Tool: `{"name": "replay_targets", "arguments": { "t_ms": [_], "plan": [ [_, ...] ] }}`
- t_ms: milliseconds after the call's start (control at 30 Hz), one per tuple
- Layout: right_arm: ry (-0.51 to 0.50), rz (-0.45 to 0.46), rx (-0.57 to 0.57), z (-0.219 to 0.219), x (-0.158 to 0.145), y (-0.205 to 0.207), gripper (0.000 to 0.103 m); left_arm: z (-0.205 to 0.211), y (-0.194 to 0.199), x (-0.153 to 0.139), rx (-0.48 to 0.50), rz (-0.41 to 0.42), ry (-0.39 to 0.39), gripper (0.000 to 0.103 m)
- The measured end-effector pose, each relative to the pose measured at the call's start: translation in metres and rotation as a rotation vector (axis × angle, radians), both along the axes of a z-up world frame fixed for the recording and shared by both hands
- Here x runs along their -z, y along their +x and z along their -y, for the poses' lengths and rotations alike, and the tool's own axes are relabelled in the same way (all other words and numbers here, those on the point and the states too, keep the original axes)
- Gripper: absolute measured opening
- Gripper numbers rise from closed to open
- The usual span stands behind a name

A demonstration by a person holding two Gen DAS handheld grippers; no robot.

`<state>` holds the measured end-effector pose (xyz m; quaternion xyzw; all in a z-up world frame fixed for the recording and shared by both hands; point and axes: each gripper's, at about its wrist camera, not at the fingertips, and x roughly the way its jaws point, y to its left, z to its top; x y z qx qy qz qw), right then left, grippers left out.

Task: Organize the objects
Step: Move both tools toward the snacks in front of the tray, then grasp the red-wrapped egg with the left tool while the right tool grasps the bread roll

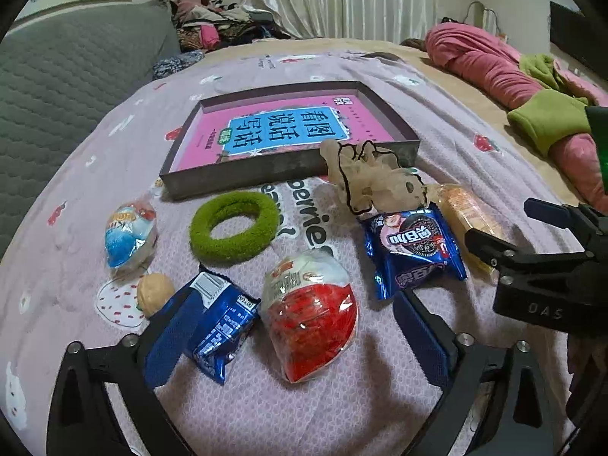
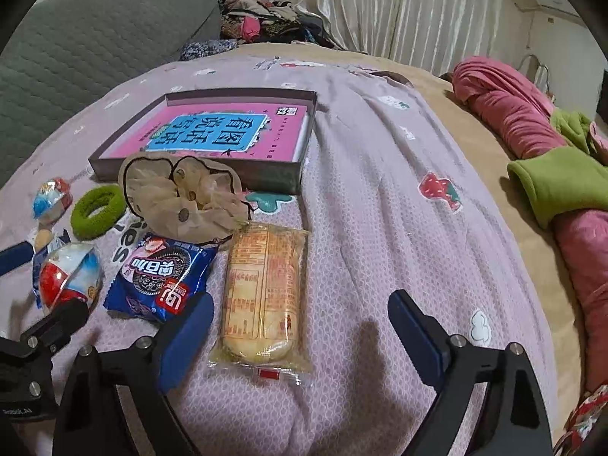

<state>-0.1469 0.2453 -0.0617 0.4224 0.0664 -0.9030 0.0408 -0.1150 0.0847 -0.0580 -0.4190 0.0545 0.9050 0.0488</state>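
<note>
A grey shallow box (image 1: 288, 169) (image 2: 266, 176) holding a pink book lies on the bed. In front lie a beige scrunchie (image 1: 376, 180) (image 2: 178, 197), green hair ring (image 1: 233, 226) (image 2: 97, 211), blue Oreo pack (image 1: 414, 252) (image 2: 159, 279), red-white toy egg (image 1: 309, 313) (image 2: 68, 275), blue-white egg (image 1: 129, 233), walnut (image 1: 154, 292), a second blue pack (image 1: 220, 328) and a cracker pack (image 2: 262, 296). My left gripper (image 1: 296, 338) is open around the red egg and second pack. My right gripper (image 2: 300, 326) is open around the cracker pack's near end.
The pink printed bedspread (image 2: 380, 228) covers the bed. A grey padded headboard (image 1: 57, 95) stands at left. Pink and green rolled blankets (image 2: 551, 159) lie at right. A clothes pile (image 1: 212, 26) and curtains are at the back.
</note>
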Motion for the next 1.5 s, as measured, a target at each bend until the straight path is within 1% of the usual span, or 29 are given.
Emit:
{"name": "replay_targets", "arguments": {
  "t_ms": [33,100,133,167,267,333,367,433,533,567,600,633,667,833,1033,1233,1400,1500],
  "plan": [
    [0.003,-0.004,-0.002,0.001,0.000,0.000,0.089,-0.001,-0.001,0.000,0.002,-0.002,-0.010,0.093],
    [0.007,0.005,-0.005,0.001,0.002,-0.002,0.085,-0.001,-0.002,0.001,-0.001,0.000,-0.021,0.078],
    [0.007,0.008,-0.005,0.001,0.002,-0.003,0.084,-0.001,-0.004,0.002,-0.001,0.008,-0.017,0.072],
    [0.004,0.012,-0.005,0.001,0.003,-0.003,0.083,-0.001,-0.005,0.004,0.002,0.019,-0.010,0.064],
    [-0.002,0.019,-0.014,0.003,0.005,-0.003,0.078,-0.004,-0.006,0.009,0.017,0.042,-0.007,0.062],
    [0.000,0.016,-0.017,0.004,0.006,-0.004,0.076,-0.007,-0.006,0.010,0.029,0.045,0.000,0.058],
    [-0.008,0.019,-0.017,0.004,0.007,-0.004,0.073,-0.008,-0.006,0.010,0.031,0.045,-0.001,0.054],
    [-0.028,0.022,-0.023,0.003,0.009,-0.005,0.070,-0.009,-0.007,0.012,0.039,0.045,0.001,0.054],
    [-0.017,0.033,-0.035,0.006,0.015,-0.006,0.063,-0.012,-0.008,0.013,0.049,0.050,-0.004,0.054],
    [-0.018,0.033,-0.040,0.007,0.016,-0.006,0.056,-0.012,-0.009,0.013,0.052,0.047,0.004,0.054],
    [-0.025,0.031,-0.047,0.007,0.017,-0.006,0.052,-0.011,-0.009,0.013,0.054,0.046,0.012,0.054],
    [-0.038,0.028,-0.056,0.008,0.017,-0.006,0.046,-0.011,-0.010,0.013,0.052,0.050,0.015,0.054],
    [-0.045,0.027,-0.066,0.008,0.018,-0.006,0.044,-0.010,-0.011,0.013,0.050,0.051,0.020,0.054],
    [-0.059,0.022,-0.074,0.007,0.017,-0.006,0.039,-0.009,-0.011,0.013,0.044,0.044,0.033,0.053],
    [-0.089,0.008,-0.083,0.004,0.009,-0.002,0.039,-0.005,-0.010,0.010,0.045,0.038,0.063,0.053],
    [-0.137,-0.008,-0.079,-0.003,-0.004,0.001,0.039,0.000,-0.005,-0.007,0.038,-0.002,0.066,0.053],
    [-0.131,-0.041,-0.118,0.003,-0.022,0.011,0.038,0.008,0.003,-0.022,0.024,-0.030,0.068,0.053],
    [-0.148,-0.070,-0.142,0.008,-0.035,0.019,0.038,0.015,0.008,-0.031,0.005,-0.051,0.062,0.053]
  ]
}}
